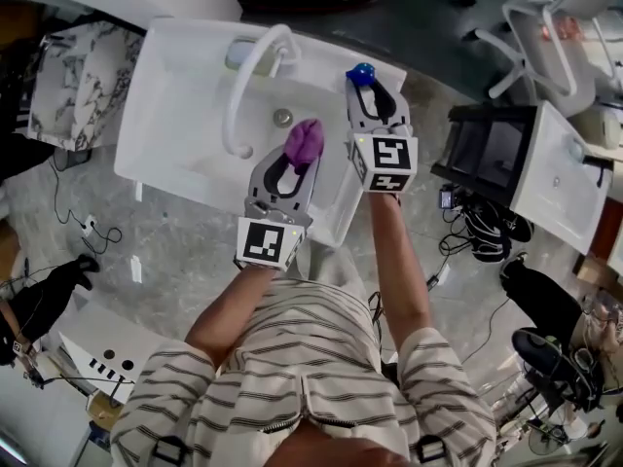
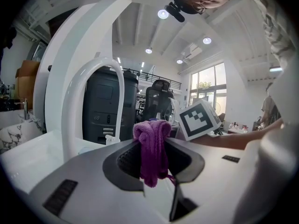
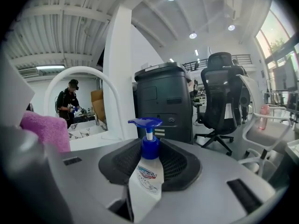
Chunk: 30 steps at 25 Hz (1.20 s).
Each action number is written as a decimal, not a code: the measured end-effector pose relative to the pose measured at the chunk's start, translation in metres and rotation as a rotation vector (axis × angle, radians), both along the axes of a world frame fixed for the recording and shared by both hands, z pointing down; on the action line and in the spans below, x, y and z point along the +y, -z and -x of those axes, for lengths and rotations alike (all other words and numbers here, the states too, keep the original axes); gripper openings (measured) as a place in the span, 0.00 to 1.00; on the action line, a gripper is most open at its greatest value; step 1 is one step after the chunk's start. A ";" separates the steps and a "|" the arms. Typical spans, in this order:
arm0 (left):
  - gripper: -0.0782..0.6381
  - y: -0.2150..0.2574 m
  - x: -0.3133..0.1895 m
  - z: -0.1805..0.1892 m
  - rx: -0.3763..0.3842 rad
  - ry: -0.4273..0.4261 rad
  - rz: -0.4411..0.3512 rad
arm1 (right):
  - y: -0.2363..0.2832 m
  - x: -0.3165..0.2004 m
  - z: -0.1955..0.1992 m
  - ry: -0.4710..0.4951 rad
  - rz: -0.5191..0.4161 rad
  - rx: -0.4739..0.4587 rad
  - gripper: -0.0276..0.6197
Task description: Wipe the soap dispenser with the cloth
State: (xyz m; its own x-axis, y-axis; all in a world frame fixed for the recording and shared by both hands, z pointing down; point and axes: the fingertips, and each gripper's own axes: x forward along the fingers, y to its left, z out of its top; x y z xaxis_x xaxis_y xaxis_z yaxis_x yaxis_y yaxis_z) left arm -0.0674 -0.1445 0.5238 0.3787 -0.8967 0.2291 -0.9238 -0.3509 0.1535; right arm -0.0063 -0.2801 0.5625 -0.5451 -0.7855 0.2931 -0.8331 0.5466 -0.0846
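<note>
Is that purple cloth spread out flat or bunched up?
Bunched up: the purple terry cloth is a folded wad pinched in the left gripper, one end hanging below the fold.

The head camera is looking steeply down from above the person onto the white sink (image 1: 165, 95), with the left gripper (image 1: 297, 163) and right gripper (image 1: 370, 90) close below it. Each gripper camera is riding just behind its own jaws, facing roughly level past the cloth (image 2: 152, 148) or the soap dispenser (image 3: 147, 171). Both gripper views are sharing the arched faucet (image 2: 98, 63), dark cabinet (image 3: 163, 97) and office chair (image 3: 224, 92).
</note>
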 end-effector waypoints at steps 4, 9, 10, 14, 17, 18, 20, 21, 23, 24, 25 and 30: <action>0.27 0.009 0.010 -0.003 -0.012 -0.014 -0.012 | 0.020 0.016 -0.004 0.009 0.002 -0.015 0.25; 0.27 0.024 0.023 -0.005 -0.015 -0.039 -0.028 | 0.048 0.042 -0.009 0.023 0.006 -0.033 0.25; 0.27 0.026 0.025 -0.005 -0.025 -0.044 -0.030 | 0.054 0.047 -0.010 0.026 0.009 -0.038 0.25; 0.27 0.036 0.036 -0.007 -0.027 -0.063 -0.036 | 0.076 0.067 -0.015 0.038 0.018 -0.057 0.25; 0.27 0.044 0.041 -0.009 -0.032 -0.081 -0.051 | 0.094 0.079 -0.019 0.042 0.009 -0.065 0.25; 0.27 0.046 0.043 -0.010 -0.034 -0.086 -0.056 | 0.100 0.083 -0.020 0.043 0.004 -0.067 0.25; 0.27 0.052 0.048 -0.011 -0.037 -0.094 -0.067 | 0.110 0.092 -0.021 0.044 -0.002 -0.072 0.25; 0.27 0.055 0.050 -0.012 -0.037 -0.099 -0.072 | 0.115 0.096 -0.022 0.044 -0.004 -0.073 0.25; 0.27 0.061 0.055 -0.014 -0.034 -0.110 -0.079 | 0.123 0.105 -0.023 0.048 -0.010 -0.070 0.25; 0.27 0.065 0.057 -0.014 -0.034 -0.116 -0.084 | 0.126 0.109 -0.022 0.051 -0.013 -0.067 0.25; 0.27 0.068 0.060 -0.015 -0.035 -0.121 -0.090 | 0.129 0.114 -0.021 0.055 -0.016 -0.065 0.25; 0.27 0.080 0.071 -0.017 -0.045 -0.148 -0.116 | 0.143 0.136 -0.020 0.062 -0.023 -0.069 0.25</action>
State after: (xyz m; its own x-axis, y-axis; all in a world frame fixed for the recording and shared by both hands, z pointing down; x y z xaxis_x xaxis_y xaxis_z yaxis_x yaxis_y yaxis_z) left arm -0.0506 -0.0739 0.4443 0.5003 -0.8533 0.1469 -0.8656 -0.4967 0.0632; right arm 0.0141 -0.1446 0.4195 -0.6113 -0.7557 0.2351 -0.7901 0.5996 -0.1270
